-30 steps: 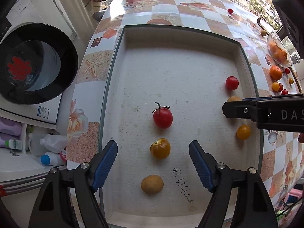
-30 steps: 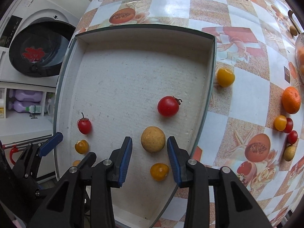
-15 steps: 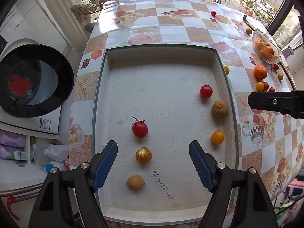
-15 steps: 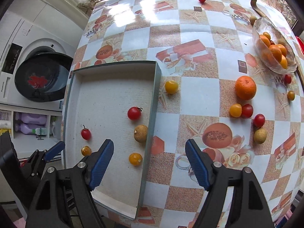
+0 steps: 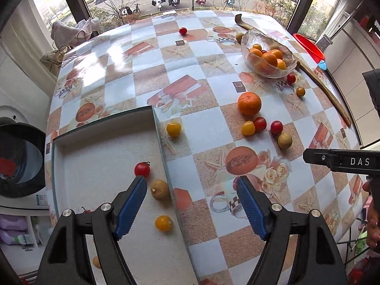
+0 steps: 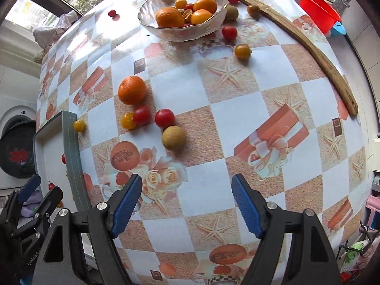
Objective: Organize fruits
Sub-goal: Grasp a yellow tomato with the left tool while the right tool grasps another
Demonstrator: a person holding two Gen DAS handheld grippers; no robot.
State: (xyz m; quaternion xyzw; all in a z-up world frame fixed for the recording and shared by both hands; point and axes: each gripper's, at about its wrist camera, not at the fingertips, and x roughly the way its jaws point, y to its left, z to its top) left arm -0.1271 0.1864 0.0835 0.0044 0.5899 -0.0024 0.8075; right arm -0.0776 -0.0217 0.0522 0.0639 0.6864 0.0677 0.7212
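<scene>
- While both tongs hang above the checkered tablecloth (image 6: 237, 109), the grey tray (image 5: 152, 114) serves as the landmark: a shallow rectangular box with a pale, grainy floor and a stitched rim, its long side running away from the cameras.
- Left gripper (image 5: 190, 201) is released, its ribbed blue pads spread wide with nothing between them; it straddles the tray's right wall.
- Inside the tray, along that wall, lie a red cherry tomato (image 5: 142, 169) with its stem pointing right, a matte tan round fruit (image 5: 159, 189) and a glossy yellow tomato (image 5: 163, 223); the red one sits just at the left pad's tip, the other two just inside that pad.
- Right gripper (image 6: 186, 204) is also released and empty, over bare cloth well right of the tray.
- Just outside the tray's far right corner rests another yellow tomato (image 5: 173, 129).
- Farther right of the tray, ahead of the right gripper, a cluster lies loose: a dimpled orange (image 6: 132, 89), a small yellow tomato (image 6: 127, 120) touching a red one (image 6: 141, 114), another red tomato (image 6: 164, 117) and a rough tan fruit (image 6: 173, 137) just beside it.
- Well beyond the tray stands a rippled glass bowl (image 6: 152, 27) holding oranges, with a curved wooden stick (image 6: 308, 47) behind it.
</scene>
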